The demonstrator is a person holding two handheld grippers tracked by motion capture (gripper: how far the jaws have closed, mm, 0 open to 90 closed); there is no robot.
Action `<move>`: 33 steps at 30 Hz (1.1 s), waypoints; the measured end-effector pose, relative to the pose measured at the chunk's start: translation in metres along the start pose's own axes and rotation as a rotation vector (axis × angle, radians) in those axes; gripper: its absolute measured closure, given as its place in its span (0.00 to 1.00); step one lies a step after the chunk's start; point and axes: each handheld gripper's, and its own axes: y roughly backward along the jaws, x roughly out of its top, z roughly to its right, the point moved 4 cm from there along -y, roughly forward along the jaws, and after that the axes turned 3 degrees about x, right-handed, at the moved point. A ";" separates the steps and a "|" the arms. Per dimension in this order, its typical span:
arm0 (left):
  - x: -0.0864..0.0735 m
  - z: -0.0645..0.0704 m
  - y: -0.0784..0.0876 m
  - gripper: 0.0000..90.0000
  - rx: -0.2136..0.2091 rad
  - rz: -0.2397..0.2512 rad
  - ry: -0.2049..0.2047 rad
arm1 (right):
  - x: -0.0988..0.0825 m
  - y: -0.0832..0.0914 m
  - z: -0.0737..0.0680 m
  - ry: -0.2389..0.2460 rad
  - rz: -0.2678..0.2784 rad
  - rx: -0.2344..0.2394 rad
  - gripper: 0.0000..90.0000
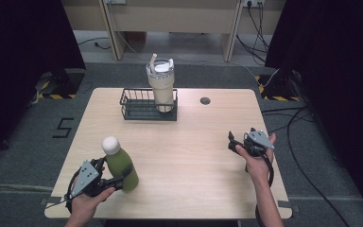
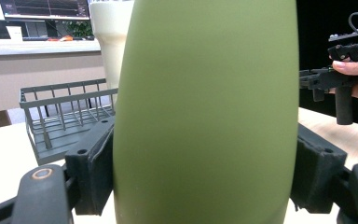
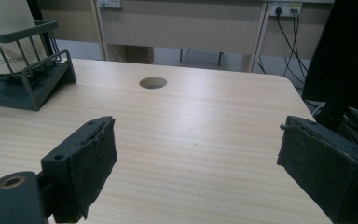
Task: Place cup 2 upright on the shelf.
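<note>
An olive-green bottle with a round white cap stands upright near the front left of the wooden table. My left gripper is shut on its lower body. In the left gripper view the bottle sits between both pads, and each pad presses on one of its sides. My right gripper is held at the table's right side, far from the bottle. In the right gripper view its jaws stand wide open over bare wood with nothing between them.
A black wire basket sits at the back middle of the table, with a cream tumbler with lid and straw standing in its right end. A round cable hole lies to the basket's right. Cables run over the floor at the right.
</note>
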 end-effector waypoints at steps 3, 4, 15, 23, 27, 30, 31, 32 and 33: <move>0.000 -0.001 0.000 0.24 -0.009 -0.003 0.008 | 0.000 0.000 -0.001 0.001 0.001 0.001 0.12; 0.000 -0.002 0.001 0.24 -0.013 -0.005 0.007 | 0.001 0.001 -0.001 0.000 0.002 0.001 0.12; 0.004 -0.003 -0.002 0.24 -0.013 -0.008 -0.004 | 0.002 0.001 -0.001 -0.002 0.004 0.003 0.13; 0.013 -0.007 -0.009 0.24 -0.011 0.000 -0.017 | 0.002 0.001 0.001 -0.007 0.007 -0.004 0.13; 0.017 -0.009 -0.014 0.24 -0.009 0.003 -0.026 | 0.002 0.001 0.001 -0.008 0.008 -0.004 0.13; 0.021 -0.012 -0.017 0.24 -0.002 0.012 -0.031 | 0.002 0.001 0.002 -0.008 0.007 -0.007 0.13; 0.023 -0.014 -0.018 0.24 0.002 0.016 -0.031 | 0.002 0.001 0.002 -0.007 0.006 -0.008 0.13; 0.025 -0.015 -0.019 0.24 0.004 0.019 -0.033 | 0.002 0.001 0.002 -0.007 0.007 -0.009 0.13; 0.027 -0.017 -0.020 0.24 0.006 0.023 -0.033 | 0.002 0.002 0.002 -0.008 0.008 -0.008 0.13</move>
